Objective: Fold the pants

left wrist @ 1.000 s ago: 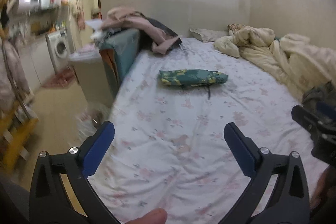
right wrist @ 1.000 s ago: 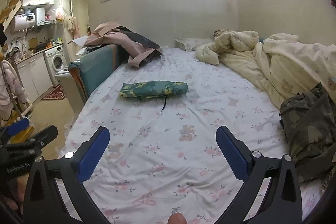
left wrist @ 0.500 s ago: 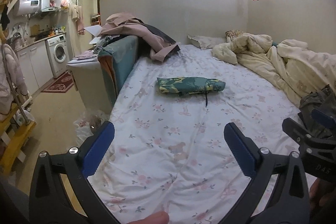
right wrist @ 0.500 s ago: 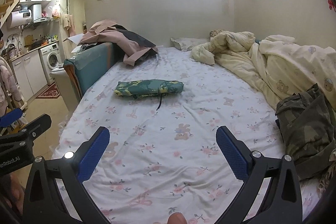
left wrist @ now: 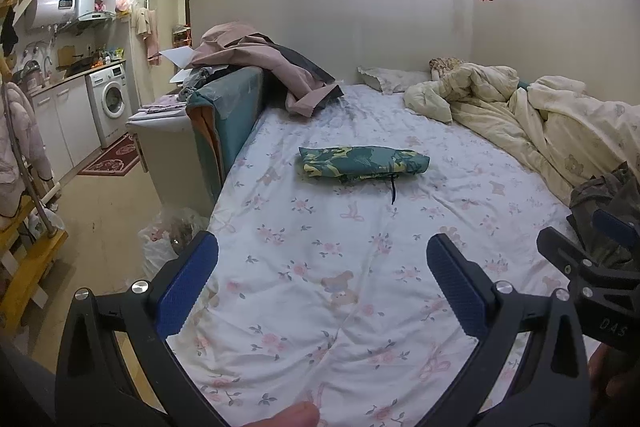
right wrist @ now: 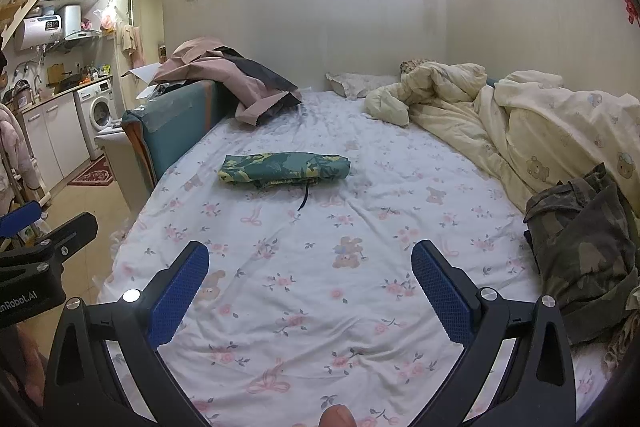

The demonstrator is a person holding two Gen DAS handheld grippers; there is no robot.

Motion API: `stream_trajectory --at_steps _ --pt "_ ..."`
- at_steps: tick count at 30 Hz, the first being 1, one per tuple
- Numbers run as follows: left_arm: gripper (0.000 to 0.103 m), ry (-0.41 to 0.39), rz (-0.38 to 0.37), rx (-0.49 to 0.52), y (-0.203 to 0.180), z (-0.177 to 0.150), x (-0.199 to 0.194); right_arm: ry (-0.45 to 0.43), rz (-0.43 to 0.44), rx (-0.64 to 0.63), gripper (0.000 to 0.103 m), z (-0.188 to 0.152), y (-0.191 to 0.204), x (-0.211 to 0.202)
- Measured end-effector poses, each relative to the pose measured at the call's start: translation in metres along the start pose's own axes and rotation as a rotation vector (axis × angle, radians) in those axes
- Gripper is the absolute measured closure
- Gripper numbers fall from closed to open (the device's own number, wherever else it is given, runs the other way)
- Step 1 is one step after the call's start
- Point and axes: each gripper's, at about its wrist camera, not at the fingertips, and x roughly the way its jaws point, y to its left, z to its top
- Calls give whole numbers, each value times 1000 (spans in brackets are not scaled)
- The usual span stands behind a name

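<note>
Pants (right wrist: 580, 259) in a dark camo heap lie at the bed's (right wrist: 320, 307) right edge, just beside the right gripper (right wrist: 310, 269). Both grippers hang over the flowery sheet with jaws wide and nothing in them; the left gripper (left wrist: 322, 265) is steadier than a second ago, when its view was blurred. Farther up, the folded green bundle (left wrist: 364, 163) has stayed put.
</note>
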Motion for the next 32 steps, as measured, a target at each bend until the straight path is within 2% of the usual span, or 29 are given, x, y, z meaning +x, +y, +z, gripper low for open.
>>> stream_trajectory --at_steps 26,32 --pt "0 -4 8 9 2 -1 0 -11 10 -3 0 4 7 -3" --pt "0 2 -13 4 4 0 0 -11 10 -4 0 3 8 -3"
